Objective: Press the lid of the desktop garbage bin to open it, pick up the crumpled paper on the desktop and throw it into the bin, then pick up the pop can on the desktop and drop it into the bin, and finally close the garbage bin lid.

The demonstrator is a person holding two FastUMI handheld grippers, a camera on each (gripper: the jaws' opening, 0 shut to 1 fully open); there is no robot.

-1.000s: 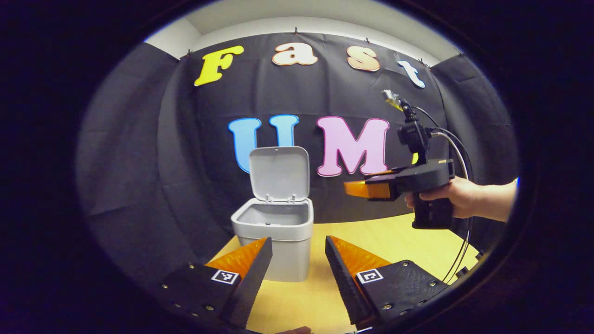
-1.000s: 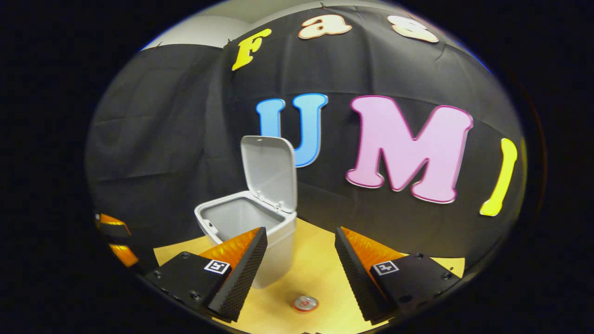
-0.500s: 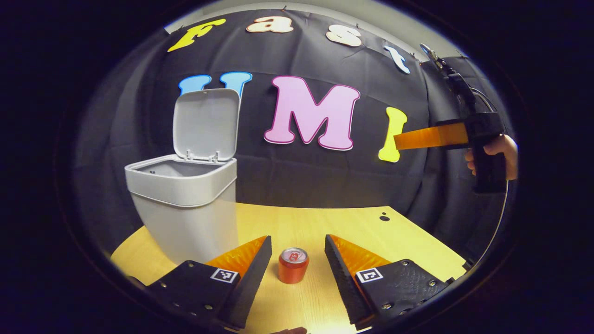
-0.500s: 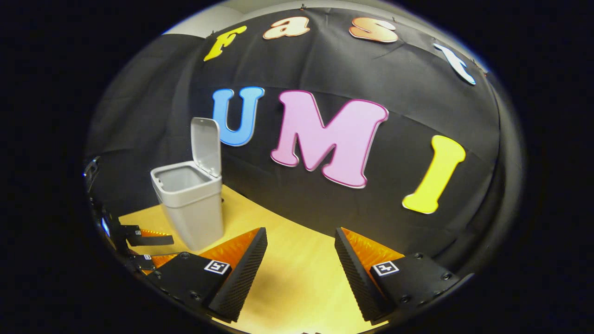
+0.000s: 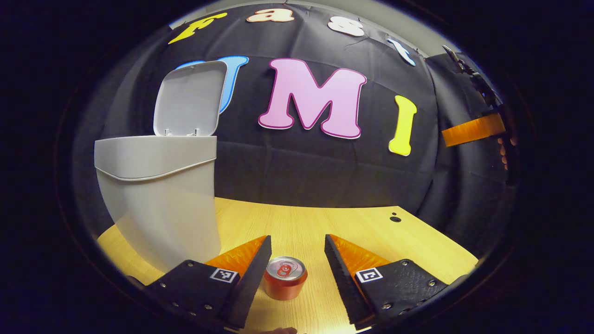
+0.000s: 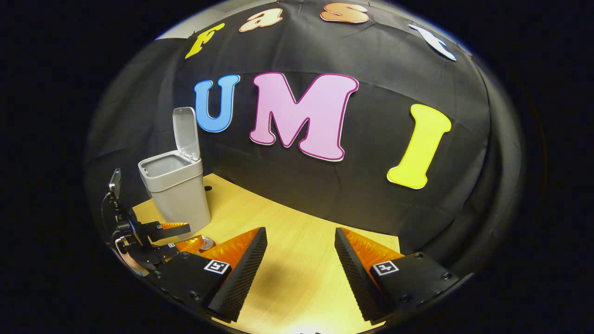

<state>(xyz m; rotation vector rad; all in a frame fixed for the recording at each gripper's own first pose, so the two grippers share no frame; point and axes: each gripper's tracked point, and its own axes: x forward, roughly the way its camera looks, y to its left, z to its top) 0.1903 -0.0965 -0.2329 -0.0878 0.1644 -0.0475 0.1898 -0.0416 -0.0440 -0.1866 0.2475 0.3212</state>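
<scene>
Left gripper (image 5: 297,260) is held wide open, empty, pop can (image 5: 285,277) between fingers at 6 o'clock; centring is advised before closing; bin (image 5: 158,195) at 9 o'clock, lid (image 5: 190,97) up; right gripper (image 6: 299,253) open, empty.

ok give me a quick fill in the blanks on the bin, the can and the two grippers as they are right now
1. The lid of the garbage bin stands ____.
2. The pop can stands upright between the fingers of the ____ gripper.
3. Around the can, that gripper's jaws are ____, not touching it.
4. The right gripper holds ____ between its fingers.

Missing words: open; left; open; nothing
</scene>
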